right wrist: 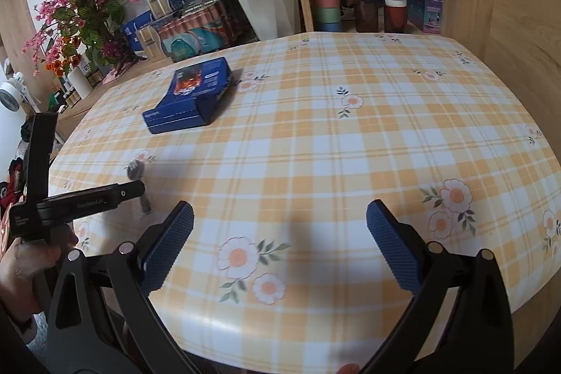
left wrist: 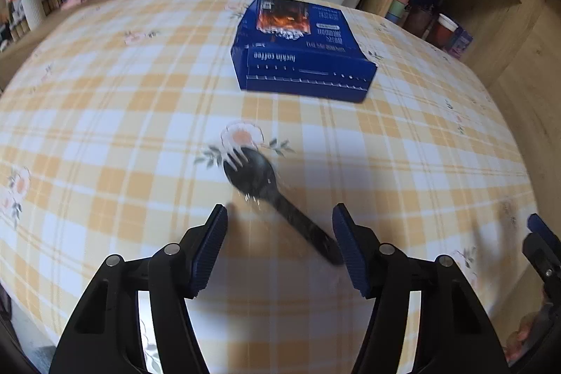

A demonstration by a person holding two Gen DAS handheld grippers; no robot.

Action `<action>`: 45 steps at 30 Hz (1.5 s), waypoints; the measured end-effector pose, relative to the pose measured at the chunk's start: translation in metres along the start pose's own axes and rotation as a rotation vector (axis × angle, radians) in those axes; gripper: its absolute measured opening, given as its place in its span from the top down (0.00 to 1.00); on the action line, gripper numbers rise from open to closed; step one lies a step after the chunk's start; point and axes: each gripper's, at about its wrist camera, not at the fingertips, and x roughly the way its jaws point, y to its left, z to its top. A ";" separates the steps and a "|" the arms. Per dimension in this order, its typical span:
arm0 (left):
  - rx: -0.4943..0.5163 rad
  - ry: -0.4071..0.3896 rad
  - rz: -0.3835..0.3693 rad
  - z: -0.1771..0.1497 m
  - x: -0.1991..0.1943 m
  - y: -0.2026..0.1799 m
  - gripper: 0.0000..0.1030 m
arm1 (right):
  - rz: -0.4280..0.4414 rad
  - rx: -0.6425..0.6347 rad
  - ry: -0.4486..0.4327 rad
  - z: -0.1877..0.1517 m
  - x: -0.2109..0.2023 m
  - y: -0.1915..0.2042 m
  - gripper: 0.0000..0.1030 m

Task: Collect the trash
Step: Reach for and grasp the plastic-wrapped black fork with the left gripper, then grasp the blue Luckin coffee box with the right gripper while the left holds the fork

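Left gripper [left wrist: 278, 216] low in frame, jaws parted over black plastic fork [left wrist: 259, 183] lying mid-frame on checked tablecloth [left wrist: 105, 128], handle end just beside right-hand pad, pads not pressing; blue coffee box [left wrist: 298, 55] beyond, toward upper centre. Right gripper [right wrist: 280, 216] spread wide, nothing between fingers, above table's near edge

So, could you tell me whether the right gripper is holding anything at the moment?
No, the right gripper stands open over the checked tablecloth with nothing between its pads.
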 end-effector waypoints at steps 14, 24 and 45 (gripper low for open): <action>0.132 -0.028 0.077 -0.001 0.007 -0.017 0.58 | 0.008 -0.001 0.034 0.010 0.023 -0.001 0.06; 0.019 -0.084 -0.064 -0.004 -0.017 0.033 0.91 | 0.110 0.013 0.081 0.016 0.030 0.009 0.06; -0.115 -0.322 -0.133 0.030 -0.095 0.117 0.91 | 0.307 0.163 0.203 0.130 0.192 0.058 0.33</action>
